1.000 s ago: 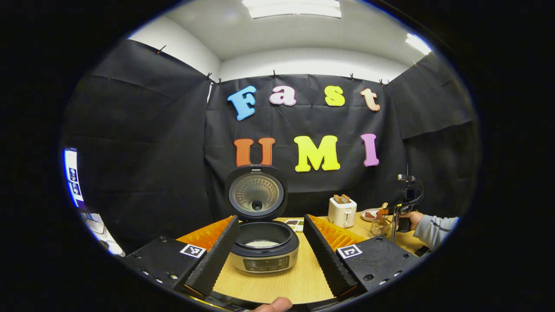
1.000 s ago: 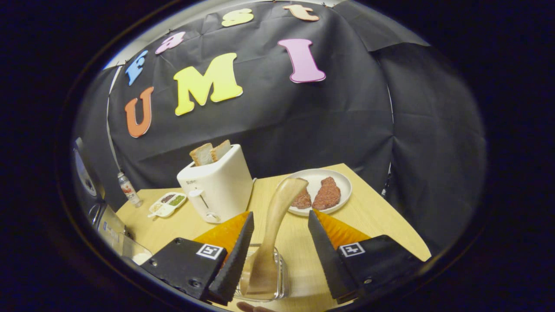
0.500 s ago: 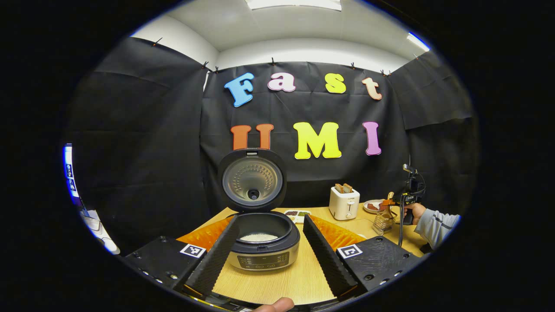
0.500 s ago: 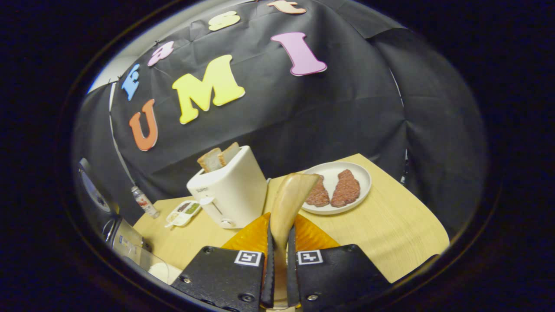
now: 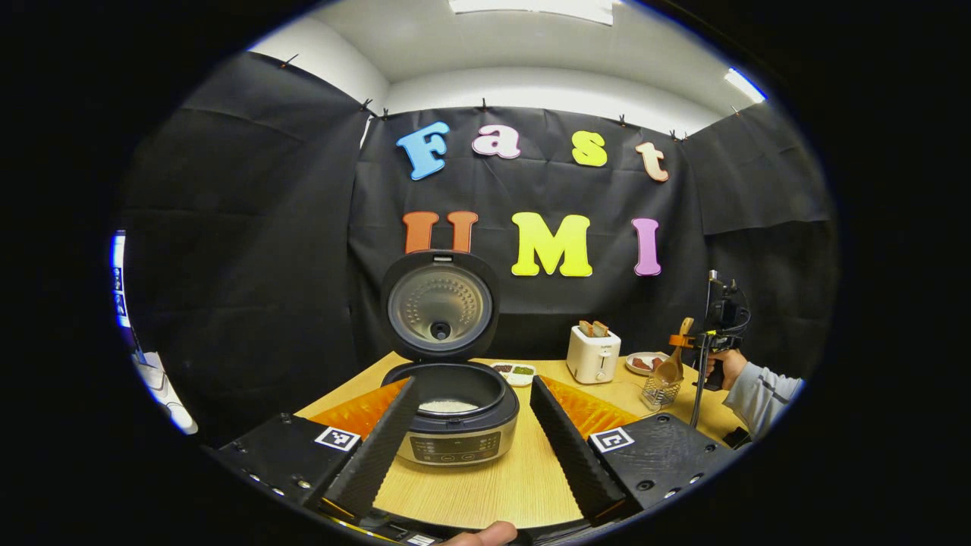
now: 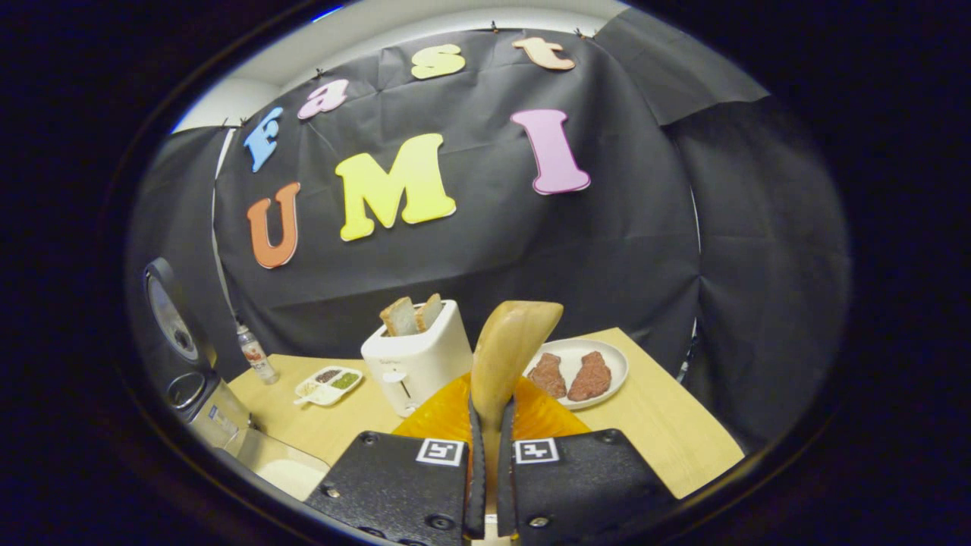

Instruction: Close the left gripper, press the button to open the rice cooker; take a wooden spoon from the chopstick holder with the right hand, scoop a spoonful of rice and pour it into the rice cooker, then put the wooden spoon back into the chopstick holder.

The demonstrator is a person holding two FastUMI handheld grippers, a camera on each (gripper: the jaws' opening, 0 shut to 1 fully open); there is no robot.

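Lower centre of right gripper view: our right gripper (image 6: 486, 485) pinches wooden spoon (image 6: 507, 353), long axis upright, bowl up; rice tub (image 6: 282, 470) lies lower left, nearest this hand; left gripper (image 5: 470, 444) spread, facing open rice cooker (image 5: 453, 413).

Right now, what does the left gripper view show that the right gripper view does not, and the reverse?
Left gripper view: the inner pot of the open grey rice cooker with white rice, its front panel, the wire chopstick holder, and the open left gripper.
Right gripper view: the right gripper shut on the pale wooden spoon, a small bottle and a clear container of rice.
Both: the white toaster with bread, the white plate and the divided condiment tray.
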